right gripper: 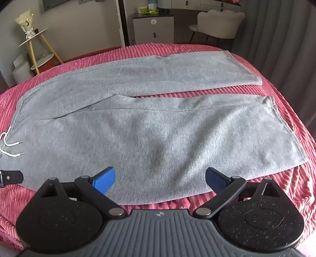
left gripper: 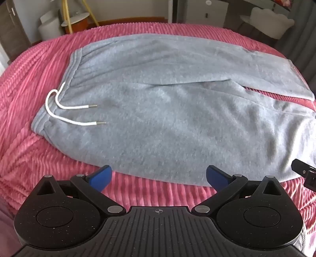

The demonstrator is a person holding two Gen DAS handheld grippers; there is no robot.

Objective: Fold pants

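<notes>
Pink ribbed bedspread (right gripper: 280,197) fills lower and middle frame in both views. Right wrist view: white drawer cabinet (right gripper: 153,29) top centre, cream scalloped chair (right gripper: 219,23) upper right, grey curtain (right gripper: 280,45) far right, yellow-legged tiered side table (right gripper: 37,49) upper left with wrapped bouquet (right gripper: 26,21) on top. Left wrist view: same table (left gripper: 75,18) upper left, chair (left gripper: 270,21) upper right. Soft daylight.

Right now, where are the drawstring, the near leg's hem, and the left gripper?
drawstring (left gripper: 59,106): left wrist view, on the white cord's upper strand.
near leg's hem (right gripper: 286,130): right wrist view, on the cuff edge.
left gripper (left gripper: 159,175): left wrist view, midway between the open blue fingertips.
</notes>
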